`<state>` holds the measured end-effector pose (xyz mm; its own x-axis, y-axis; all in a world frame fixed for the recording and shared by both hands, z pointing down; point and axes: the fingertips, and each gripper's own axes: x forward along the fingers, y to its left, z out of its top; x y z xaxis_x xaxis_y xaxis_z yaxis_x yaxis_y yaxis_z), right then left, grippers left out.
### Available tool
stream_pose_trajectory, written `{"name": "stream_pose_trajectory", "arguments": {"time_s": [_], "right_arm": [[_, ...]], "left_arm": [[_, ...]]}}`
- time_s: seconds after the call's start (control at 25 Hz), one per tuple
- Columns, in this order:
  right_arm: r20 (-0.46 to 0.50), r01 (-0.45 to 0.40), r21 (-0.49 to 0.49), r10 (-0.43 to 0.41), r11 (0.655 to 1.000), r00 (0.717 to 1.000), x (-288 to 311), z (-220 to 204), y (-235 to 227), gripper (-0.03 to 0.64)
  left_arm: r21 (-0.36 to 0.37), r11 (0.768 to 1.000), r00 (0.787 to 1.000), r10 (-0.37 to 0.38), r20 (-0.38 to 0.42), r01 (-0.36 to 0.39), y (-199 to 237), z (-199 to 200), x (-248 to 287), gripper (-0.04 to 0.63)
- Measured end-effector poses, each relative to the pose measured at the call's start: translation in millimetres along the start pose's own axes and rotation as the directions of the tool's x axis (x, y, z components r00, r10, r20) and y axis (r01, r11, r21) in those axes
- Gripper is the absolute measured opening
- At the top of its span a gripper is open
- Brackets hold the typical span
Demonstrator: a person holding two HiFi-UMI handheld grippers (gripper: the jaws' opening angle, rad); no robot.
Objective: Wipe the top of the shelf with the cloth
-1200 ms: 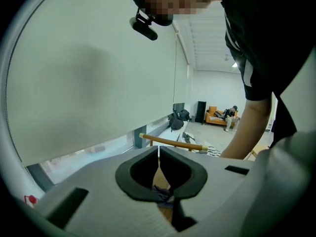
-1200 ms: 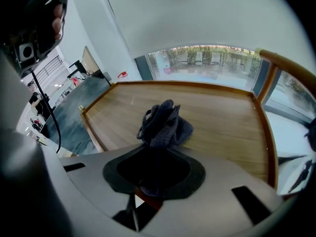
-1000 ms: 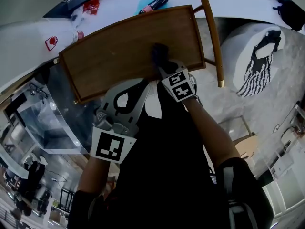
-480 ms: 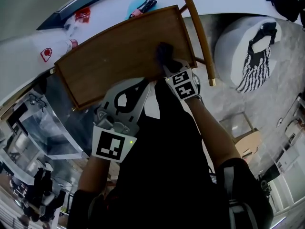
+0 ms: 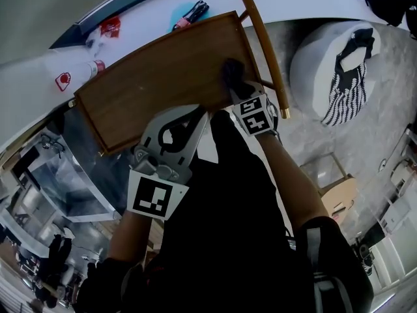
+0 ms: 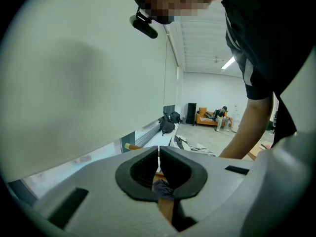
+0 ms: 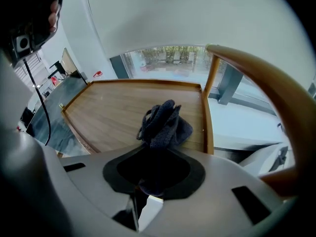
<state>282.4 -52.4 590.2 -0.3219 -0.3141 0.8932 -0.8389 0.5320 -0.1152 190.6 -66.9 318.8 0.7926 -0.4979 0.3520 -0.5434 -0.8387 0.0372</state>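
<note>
The brown wooden shelf top (image 5: 163, 77) fills the upper middle of the head view, with a raised rim. A crumpled dark blue cloth (image 5: 232, 70) lies on it near the right rim. My right gripper (image 5: 238, 87) is shut on the cloth's near end and holds it against the wood. In the right gripper view the cloth (image 7: 165, 124) bunches just beyond the jaws on the shelf top (image 7: 108, 112). My left gripper (image 5: 197, 113) hangs at the shelf's front edge, shut with nothing held. In the left gripper view its pads (image 6: 148, 167) meet.
A curved wooden rail (image 5: 260, 44) runs past the shelf's right side. A white round pouf (image 5: 326, 77) with a striped bag (image 5: 344, 87) is at the right. A white sill behind holds a blue item (image 5: 187, 13) and red packets (image 5: 109, 26). A glass table (image 5: 71, 175) stands lower left.
My right gripper has slid the cloth rightward across the shelf top, closer to the right rim. The left gripper has stayed at the front edge.
</note>
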Motion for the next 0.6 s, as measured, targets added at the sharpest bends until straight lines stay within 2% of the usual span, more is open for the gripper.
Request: {"name": "stream_pose_trajectory", "arguments": {"time_s": [0.24,0.44,0.6], "right_arm": [[-0.012,0.031,-0.007,-0.031,1.0,0.999,-4.2,4.2,-2.6,0.083],[0.044,0.015,0.024,-0.016,1.0,0.999,-22.1,30.1,7.2,0.083],[0.118,-0.01,0.032,0.007,0.999,0.993,-42.0,66.2,19.2,0.083]], "left_arm": [[0.019,1.0,1.0,0.021,0.018,-0.022,8.2,9.7,-12.0,0.026],[0.045,0.997,0.997,0.069,0.031,-0.07,21.2,20.0,-39.0,0.026],[0.078,0.99,0.992,0.118,0.041,-0.121,34.0,30.8,-67.8,0.026]]}}
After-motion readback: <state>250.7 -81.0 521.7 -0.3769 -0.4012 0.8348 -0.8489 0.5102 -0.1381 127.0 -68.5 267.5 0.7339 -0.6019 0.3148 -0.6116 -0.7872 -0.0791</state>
